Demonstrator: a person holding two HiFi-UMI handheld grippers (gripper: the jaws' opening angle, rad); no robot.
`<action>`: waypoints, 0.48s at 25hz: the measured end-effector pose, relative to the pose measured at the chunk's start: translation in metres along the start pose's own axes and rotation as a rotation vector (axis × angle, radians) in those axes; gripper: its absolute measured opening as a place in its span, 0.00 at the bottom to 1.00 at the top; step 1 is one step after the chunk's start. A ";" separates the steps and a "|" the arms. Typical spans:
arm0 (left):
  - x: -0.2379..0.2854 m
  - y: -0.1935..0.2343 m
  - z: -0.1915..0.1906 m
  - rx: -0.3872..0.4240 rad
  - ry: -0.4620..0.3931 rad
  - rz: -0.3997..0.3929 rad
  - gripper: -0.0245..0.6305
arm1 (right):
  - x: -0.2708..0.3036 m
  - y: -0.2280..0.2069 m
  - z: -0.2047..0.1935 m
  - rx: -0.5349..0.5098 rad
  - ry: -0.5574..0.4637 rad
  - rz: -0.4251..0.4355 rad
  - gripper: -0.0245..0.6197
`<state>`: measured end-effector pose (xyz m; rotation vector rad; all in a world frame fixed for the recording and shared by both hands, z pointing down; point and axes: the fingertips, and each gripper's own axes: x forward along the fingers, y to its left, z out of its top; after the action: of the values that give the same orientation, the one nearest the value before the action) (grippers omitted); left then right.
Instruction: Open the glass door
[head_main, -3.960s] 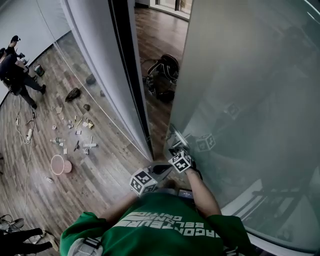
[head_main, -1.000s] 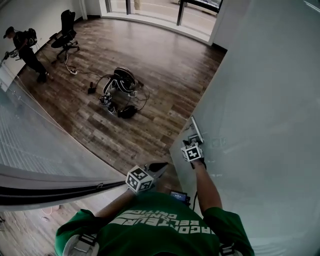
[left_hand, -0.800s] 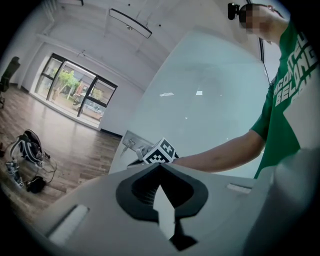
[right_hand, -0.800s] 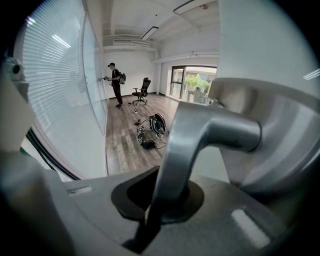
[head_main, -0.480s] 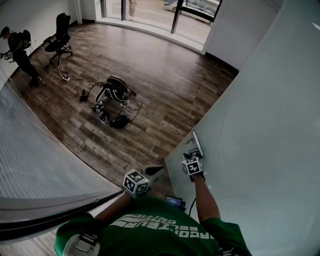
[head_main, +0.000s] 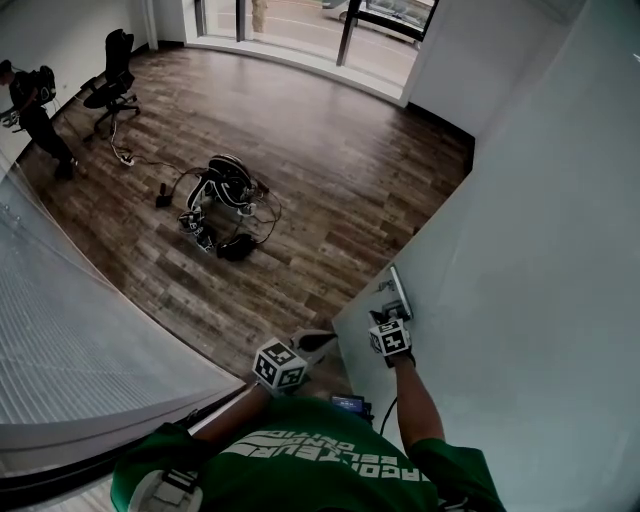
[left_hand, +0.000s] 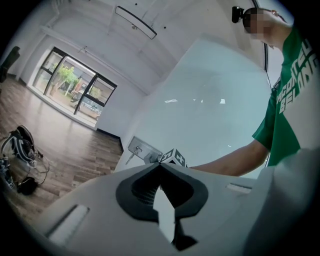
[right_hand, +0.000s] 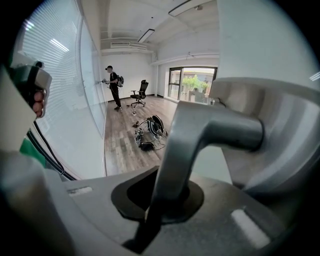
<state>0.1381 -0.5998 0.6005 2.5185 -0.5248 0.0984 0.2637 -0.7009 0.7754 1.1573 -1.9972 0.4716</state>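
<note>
The frosted glass door (head_main: 520, 250) stands swung open on the right of the head view, its edge toward the wooden floor. My right gripper (head_main: 388, 314) is shut on the metal door handle (head_main: 399, 293). In the right gripper view the lever of the door handle (right_hand: 200, 132) runs down between the closed jaws of the right gripper (right_hand: 160, 192). My left gripper (head_main: 322, 340) hangs free just left of the door's edge. In its own view the left gripper (left_hand: 161, 165) is shut and empty, and points at the lock plate (left_hand: 141, 148).
A backpack with cables (head_main: 225, 195) lies on the wooden floor ahead. An office chair (head_main: 112, 60) and a person (head_main: 30, 100) are at the far left. A glass partition with blinds (head_main: 80, 340) runs along the left. Windows (head_main: 300, 15) close the far end.
The door has swung from barely ajar to wide open, so the room beyond shows. Over the last second both grippers drifted a little with it; the right kept its hold on the handle.
</note>
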 end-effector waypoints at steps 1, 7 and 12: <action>0.002 -0.002 -0.002 0.000 0.003 -0.005 0.06 | 0.000 -0.003 -0.001 0.003 0.003 -0.002 0.03; 0.009 -0.012 -0.007 -0.016 0.016 -0.020 0.06 | -0.005 -0.023 -0.004 0.030 0.011 -0.017 0.03; 0.017 -0.012 -0.006 -0.005 0.024 -0.018 0.06 | -0.008 -0.047 -0.007 0.051 0.008 -0.041 0.03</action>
<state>0.1585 -0.5931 0.6026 2.5136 -0.4915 0.1206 0.3094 -0.7167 0.7712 1.2237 -1.9609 0.5077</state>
